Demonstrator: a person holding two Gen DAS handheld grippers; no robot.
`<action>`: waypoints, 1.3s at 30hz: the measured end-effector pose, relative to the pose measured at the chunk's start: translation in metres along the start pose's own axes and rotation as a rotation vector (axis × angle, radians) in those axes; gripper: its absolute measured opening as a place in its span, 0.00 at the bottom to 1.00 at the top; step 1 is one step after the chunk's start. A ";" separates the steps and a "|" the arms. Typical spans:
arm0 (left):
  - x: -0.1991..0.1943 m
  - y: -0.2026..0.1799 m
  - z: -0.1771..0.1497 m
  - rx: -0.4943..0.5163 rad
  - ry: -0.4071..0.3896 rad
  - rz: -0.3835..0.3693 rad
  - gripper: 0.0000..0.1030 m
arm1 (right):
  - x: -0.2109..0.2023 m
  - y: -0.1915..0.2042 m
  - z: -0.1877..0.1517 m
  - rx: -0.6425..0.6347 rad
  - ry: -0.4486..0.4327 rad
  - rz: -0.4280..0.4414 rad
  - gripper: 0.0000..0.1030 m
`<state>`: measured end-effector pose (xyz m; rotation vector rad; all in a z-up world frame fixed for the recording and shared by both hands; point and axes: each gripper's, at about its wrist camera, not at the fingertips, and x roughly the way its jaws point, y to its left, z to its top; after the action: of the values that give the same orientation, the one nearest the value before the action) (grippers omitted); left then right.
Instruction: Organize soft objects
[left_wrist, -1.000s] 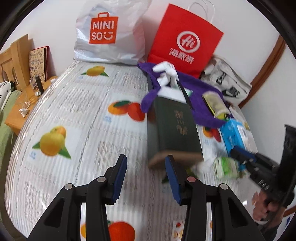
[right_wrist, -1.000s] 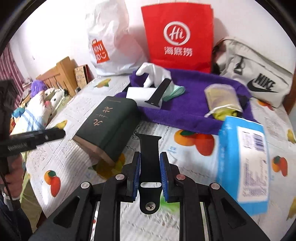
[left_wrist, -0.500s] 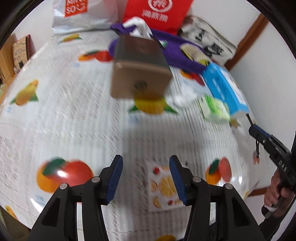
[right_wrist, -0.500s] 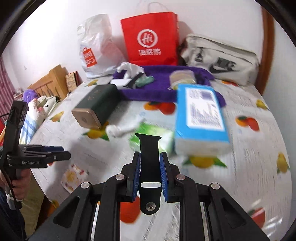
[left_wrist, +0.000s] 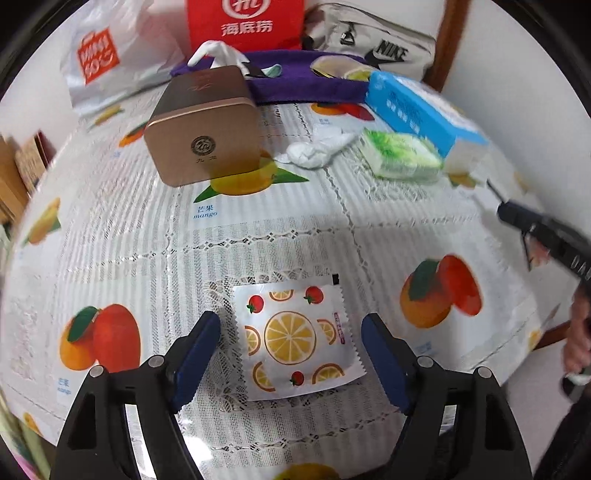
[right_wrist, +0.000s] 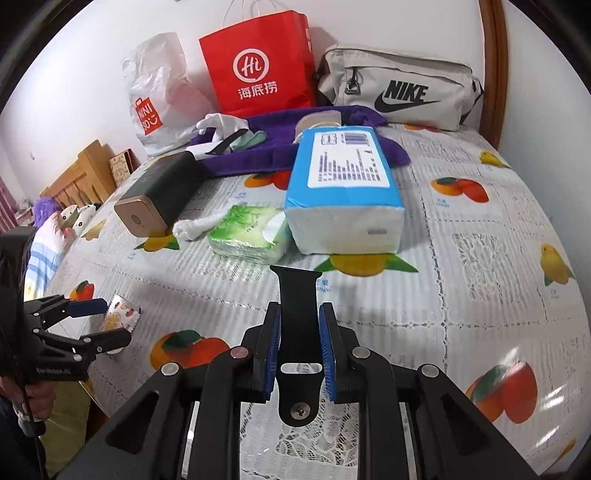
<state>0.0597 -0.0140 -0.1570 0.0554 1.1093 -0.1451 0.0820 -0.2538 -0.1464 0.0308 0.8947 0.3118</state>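
Observation:
My left gripper (left_wrist: 291, 345) is open, its blue pads on either side of a flat fruit-print sachet (left_wrist: 297, 338) lying near the table's front edge. The sachet also shows in the right wrist view (right_wrist: 122, 314), between the left gripper's fingers (right_wrist: 88, 306). My right gripper (right_wrist: 299, 343) is shut on a black watch strap (right_wrist: 298, 317), held above the tablecloth. A purple towel (right_wrist: 258, 147) at the back holds a white glove (right_wrist: 218, 123), a second strap and a pouch. A green tissue pack (right_wrist: 251, 232) and a blue tissue pack (right_wrist: 343, 184) lie mid-table.
A dark tin with a gold end (right_wrist: 159, 199) lies left of a rolled white sock (right_wrist: 195, 227). A red paper bag (right_wrist: 258, 62), a white plastic bag (right_wrist: 159, 88) and a Nike pouch (right_wrist: 399, 88) stand against the wall.
My left gripper has pulled back toward the front edge and come down around the sachet. My right gripper has drawn back from the towel with the strap still in it.

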 end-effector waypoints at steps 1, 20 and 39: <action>0.000 -0.002 -0.001 0.007 -0.007 0.021 0.74 | 0.000 -0.001 -0.001 0.002 -0.001 -0.003 0.20; -0.006 0.006 -0.005 -0.033 -0.080 0.011 0.34 | -0.003 -0.009 -0.011 0.034 -0.010 0.008 0.20; -0.025 0.027 0.005 -0.105 -0.090 -0.065 0.23 | -0.021 -0.005 -0.003 0.026 -0.039 -0.016 0.20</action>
<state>0.0571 0.0140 -0.1335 -0.0806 1.0274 -0.1461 0.0684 -0.2653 -0.1329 0.0540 0.8601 0.2839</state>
